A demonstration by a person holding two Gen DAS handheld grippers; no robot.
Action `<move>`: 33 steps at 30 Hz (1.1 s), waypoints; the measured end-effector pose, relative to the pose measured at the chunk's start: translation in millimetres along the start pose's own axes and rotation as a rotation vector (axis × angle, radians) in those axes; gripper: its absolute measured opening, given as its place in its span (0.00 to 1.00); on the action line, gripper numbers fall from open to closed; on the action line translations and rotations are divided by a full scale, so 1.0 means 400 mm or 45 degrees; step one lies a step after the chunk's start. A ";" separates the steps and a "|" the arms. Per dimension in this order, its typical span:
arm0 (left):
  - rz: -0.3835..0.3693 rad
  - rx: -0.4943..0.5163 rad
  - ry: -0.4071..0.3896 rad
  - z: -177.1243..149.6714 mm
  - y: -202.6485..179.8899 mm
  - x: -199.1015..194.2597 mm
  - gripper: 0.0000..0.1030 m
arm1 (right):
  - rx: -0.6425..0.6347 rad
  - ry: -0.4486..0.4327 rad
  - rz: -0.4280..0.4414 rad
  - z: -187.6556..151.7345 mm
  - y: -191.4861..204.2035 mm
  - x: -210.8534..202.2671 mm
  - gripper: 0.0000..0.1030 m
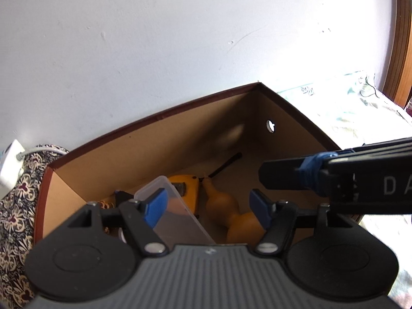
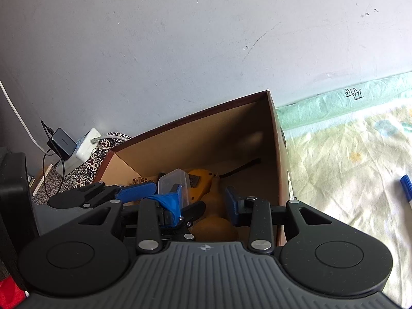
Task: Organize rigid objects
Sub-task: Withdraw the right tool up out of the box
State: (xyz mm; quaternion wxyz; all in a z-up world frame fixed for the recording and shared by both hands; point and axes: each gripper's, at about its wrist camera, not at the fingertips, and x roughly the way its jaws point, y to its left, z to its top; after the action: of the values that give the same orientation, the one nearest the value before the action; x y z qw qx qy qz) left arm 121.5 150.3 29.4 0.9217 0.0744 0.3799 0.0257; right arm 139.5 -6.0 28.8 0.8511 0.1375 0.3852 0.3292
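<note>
Two grippers over box (image 1: 164, 118): left gripper (image 1: 208, 206) wide, right gripper (image 2: 203, 200) wide. Clear container (image 1: 180, 213) light, stiff, slick; pinch across its rim.

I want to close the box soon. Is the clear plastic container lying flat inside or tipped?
Tipped. The clear container leans at a slant in the cardboard box, one corner raised above the yellow items.

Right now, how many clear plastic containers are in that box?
1: the clear plastic container leans tilted at the cardboard box's near-left side, by the yellow tool. Others may be hidden underneath.
</note>
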 end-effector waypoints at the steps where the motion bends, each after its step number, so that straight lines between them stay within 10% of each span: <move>1: 0.008 0.002 -0.001 0.001 -0.001 -0.006 0.68 | -0.002 -0.005 0.000 0.000 0.000 -0.005 0.18; 33: 0.115 -0.080 0.054 -0.003 -0.145 -0.202 0.70 | -0.078 -0.143 0.029 -0.054 -0.048 -0.207 0.23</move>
State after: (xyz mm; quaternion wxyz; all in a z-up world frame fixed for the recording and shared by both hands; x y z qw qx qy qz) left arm 62.7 84.8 75.6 0.9132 0.0619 0.3947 0.0806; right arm 91.9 -75.7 51.9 0.8713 0.1340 0.3251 0.3423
